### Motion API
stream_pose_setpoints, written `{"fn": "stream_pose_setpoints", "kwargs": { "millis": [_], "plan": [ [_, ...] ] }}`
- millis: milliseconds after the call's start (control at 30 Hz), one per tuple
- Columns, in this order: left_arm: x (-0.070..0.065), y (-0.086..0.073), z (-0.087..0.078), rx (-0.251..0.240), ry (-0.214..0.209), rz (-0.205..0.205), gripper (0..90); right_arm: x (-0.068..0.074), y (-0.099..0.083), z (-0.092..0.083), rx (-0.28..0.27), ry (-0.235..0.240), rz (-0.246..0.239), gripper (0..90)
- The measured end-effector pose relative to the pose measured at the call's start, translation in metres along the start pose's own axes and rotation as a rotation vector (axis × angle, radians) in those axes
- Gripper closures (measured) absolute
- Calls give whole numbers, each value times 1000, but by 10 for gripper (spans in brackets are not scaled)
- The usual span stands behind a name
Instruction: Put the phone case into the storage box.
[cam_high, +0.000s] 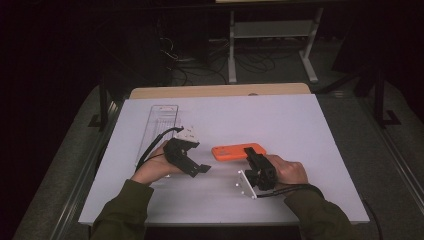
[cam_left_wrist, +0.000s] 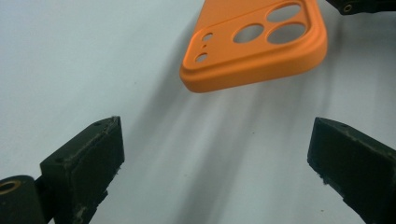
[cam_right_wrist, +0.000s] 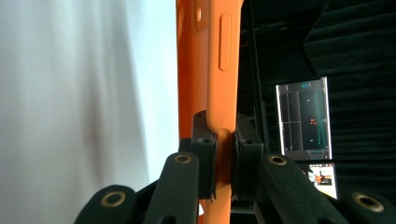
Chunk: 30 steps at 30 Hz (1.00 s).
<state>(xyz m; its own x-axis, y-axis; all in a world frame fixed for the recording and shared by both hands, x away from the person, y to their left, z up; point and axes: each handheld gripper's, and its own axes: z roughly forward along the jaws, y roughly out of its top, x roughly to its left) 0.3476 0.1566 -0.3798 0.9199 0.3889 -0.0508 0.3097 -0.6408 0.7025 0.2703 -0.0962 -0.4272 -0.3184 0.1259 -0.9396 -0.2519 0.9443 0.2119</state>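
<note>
I see the white counter (cam_high: 300, 125) lit brightly from overhead against a near-black room toward 12 o'clock. In the left gripper view, soft shadows streak toward 6 o'clock; near tool tips blur slightly. The high view is grainy.

The high view looks forward and down from above the near edge of the table (cam_high: 300, 125), far enough to take in all of it. The 2 gripper views sit close, each looking along its own jaws. All 3 share the orange case (cam_high: 237, 151) (cam_left_wrist: 254, 44) (cam_right_wrist: 219, 70).
</note>
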Motion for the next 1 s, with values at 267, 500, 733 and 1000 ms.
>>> {"fn": "stream_pose_setpoints", "kwargs": {
  "millis": [267,500,733,1000],
  "plan": [
    [-1,-1,1,16,-4,-8,38,-1,-2,1,-4,26,40,804],
    [-1,-1,1,17,0,-16,41,-4,-5,1,-4,37,87,805],
    [0,-1,1,23,-3,-6,42,-5,-5,1,0,49,109,805],
    [-1,-1,1,15,0,-17,42,-7,-7,1,-6,58,133,804]
  ]
}}
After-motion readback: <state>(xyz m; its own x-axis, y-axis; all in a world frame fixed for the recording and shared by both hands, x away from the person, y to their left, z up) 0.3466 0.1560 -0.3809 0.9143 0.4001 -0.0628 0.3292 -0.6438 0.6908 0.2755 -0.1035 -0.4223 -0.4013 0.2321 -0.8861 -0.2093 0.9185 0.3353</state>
